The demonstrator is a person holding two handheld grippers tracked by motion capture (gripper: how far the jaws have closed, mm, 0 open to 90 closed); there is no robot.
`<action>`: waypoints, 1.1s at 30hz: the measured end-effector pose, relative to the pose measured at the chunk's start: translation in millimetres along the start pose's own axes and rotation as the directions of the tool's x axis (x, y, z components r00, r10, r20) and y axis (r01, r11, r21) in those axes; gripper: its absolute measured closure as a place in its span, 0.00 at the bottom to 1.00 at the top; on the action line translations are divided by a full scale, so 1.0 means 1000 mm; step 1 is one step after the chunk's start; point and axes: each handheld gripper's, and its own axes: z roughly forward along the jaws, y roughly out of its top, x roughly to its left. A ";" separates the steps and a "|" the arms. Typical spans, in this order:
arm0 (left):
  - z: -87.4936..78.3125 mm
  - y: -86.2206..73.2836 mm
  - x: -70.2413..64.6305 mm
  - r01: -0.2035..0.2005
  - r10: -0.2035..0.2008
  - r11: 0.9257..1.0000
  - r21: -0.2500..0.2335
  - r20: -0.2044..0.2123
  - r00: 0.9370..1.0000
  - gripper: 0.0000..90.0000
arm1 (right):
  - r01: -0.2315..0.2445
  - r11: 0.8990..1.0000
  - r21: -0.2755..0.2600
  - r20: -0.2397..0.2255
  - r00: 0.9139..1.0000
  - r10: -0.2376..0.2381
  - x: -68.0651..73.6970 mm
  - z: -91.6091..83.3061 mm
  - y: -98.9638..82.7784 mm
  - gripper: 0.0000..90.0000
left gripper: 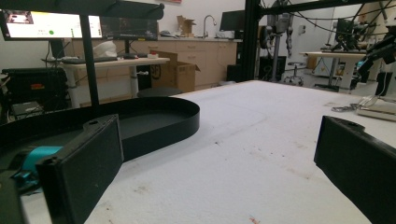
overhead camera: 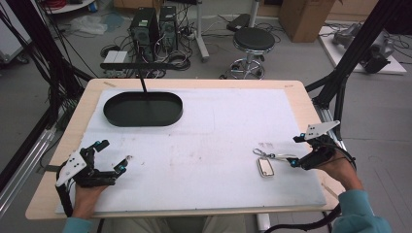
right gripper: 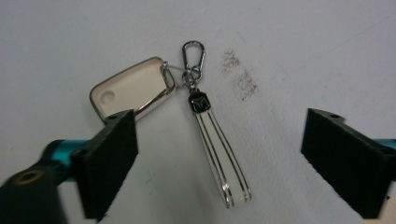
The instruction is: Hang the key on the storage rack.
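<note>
A cream key fob (overhead camera: 266, 167) with a silver rim lies flat on the white mat (overhead camera: 209, 131) at the right. A clip and a white strap (overhead camera: 278, 156) join it. My right gripper (overhead camera: 296, 151) is open just right of the strap. In the right gripper view the strap (right gripper: 219, 154) lies between the spread jaws, untouched, and the key fob (right gripper: 133, 88) lies beside the left jaw. A black oval tray (overhead camera: 143, 109) stands at the back left. My left gripper (overhead camera: 115, 152) rests open at the front left, holding nothing, and faces the tray (left gripper: 154, 121).
A black post (overhead camera: 143, 82) rises behind the tray. Dark smudges (right gripper: 240, 74) mark the mat near the clip (right gripper: 193, 53). Beyond the table stand a stool (overhead camera: 252, 41), computer towers (overhead camera: 155, 24) and a cardboard box (overhead camera: 303, 17). A black frame leg (overhead camera: 340, 82) runs past the right edge.
</note>
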 end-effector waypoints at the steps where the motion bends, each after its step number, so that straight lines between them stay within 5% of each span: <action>1: 0.000 0.000 0.000 0.001 -0.001 1.000 0.000 0.000 1.000 0.02 | -0.001 1.000 0.027 -0.013 1.000 0.001 -0.002 0.002 -0.001 0.18; 8: 0.000 0.000 0.000 0.000 0.000 1.000 0.000 0.000 1.000 0.02 | -0.022 0.997 0.075 -0.030 0.999 0.024 -0.011 0.005 -0.005 0.26; 16: 0.000 0.000 0.000 0.003 -0.003 1.000 0.000 0.000 1.000 0.02 | 0.007 0.987 0.164 -0.039 0.999 0.000 -0.016 0.008 -0.013 0.36; 33: 0.000 0.000 0.000 0.004 -0.004 1.000 0.002 0.001 1.000 0.02 | 0.033 0.978 0.206 -0.064 0.998 -0.020 -0.020 0.014 -0.016 0.56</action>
